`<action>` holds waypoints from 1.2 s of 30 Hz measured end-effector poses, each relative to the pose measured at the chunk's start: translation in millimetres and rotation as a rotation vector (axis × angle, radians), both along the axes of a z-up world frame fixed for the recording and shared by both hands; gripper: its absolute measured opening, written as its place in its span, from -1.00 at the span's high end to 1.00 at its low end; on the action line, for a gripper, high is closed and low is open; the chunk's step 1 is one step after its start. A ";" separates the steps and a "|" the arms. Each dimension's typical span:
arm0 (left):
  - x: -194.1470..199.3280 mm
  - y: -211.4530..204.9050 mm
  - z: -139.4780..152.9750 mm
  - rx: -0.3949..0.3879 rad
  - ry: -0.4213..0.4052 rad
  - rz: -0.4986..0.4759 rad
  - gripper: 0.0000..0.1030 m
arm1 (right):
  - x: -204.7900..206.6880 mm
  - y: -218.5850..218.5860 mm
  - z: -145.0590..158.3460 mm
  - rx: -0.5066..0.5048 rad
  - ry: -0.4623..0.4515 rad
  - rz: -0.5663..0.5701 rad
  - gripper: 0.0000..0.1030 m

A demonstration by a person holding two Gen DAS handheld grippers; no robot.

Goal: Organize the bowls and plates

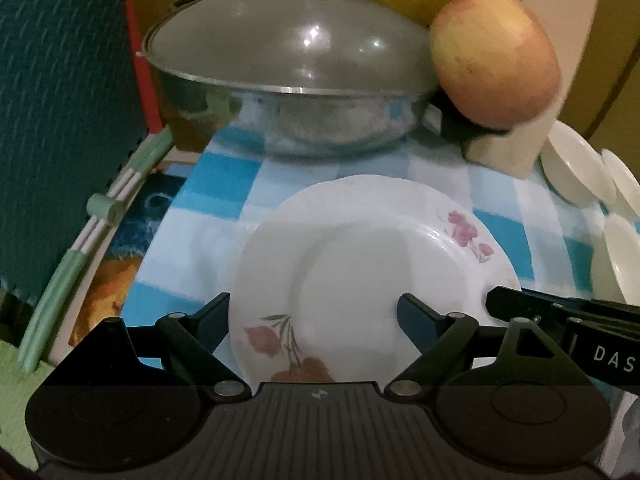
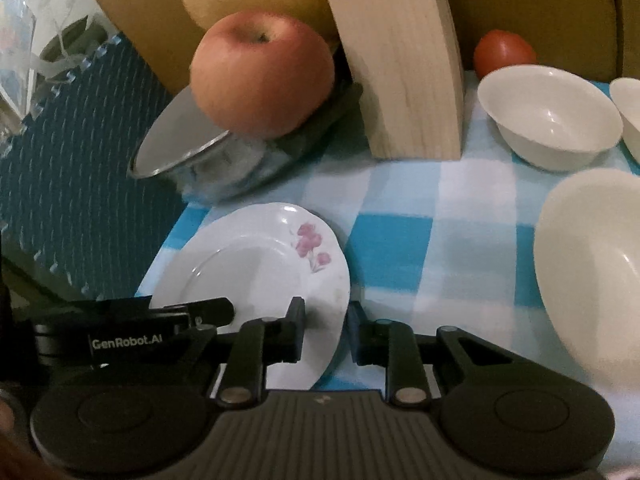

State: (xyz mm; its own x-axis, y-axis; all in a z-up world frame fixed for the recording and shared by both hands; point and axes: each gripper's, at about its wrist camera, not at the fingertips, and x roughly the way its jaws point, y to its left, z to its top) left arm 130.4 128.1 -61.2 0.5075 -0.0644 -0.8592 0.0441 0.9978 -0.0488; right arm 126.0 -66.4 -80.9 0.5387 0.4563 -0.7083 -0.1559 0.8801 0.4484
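Only on right wrist cam: tomato behind bowl.

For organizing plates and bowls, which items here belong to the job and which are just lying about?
Job items:
- floral plate, its rim between the fingers of both the left claw and right claw
- three white bowls

Lying about:
- lidded pot
- apple
- tomato
- wooden block
- checked cloth
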 end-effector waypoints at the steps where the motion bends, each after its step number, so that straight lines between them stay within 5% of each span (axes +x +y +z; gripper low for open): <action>1: -5.2 0.4 0.2 0.000 0.002 -0.009 -0.77 | -4.6 -0.5 0.4 0.001 0.006 0.008 0.58; 12: -20.2 4.5 -0.9 0.056 -0.036 0.008 -0.95 | -28.4 -8.7 -3.7 0.058 -0.016 0.026 0.53; 17: -16.3 9.0 -3.7 0.008 -0.007 0.010 -0.99 | -27.7 -9.6 -4.4 0.062 -0.024 0.038 0.56; 20: -20.5 -4.8 -3.1 0.007 -0.006 -0.059 -0.96 | -27.6 -12.3 -5.6 0.079 -0.016 0.026 0.58; 27: -26.9 -3.6 1.6 0.000 -0.013 -0.003 -0.70 | -33.3 -12.0 -3.2 0.058 -0.012 0.013 0.59; 36: -39.1 -13.1 9.6 0.003 -0.042 -0.027 -0.65 | -44.5 -19.3 3.3 0.055 -0.025 -0.014 0.59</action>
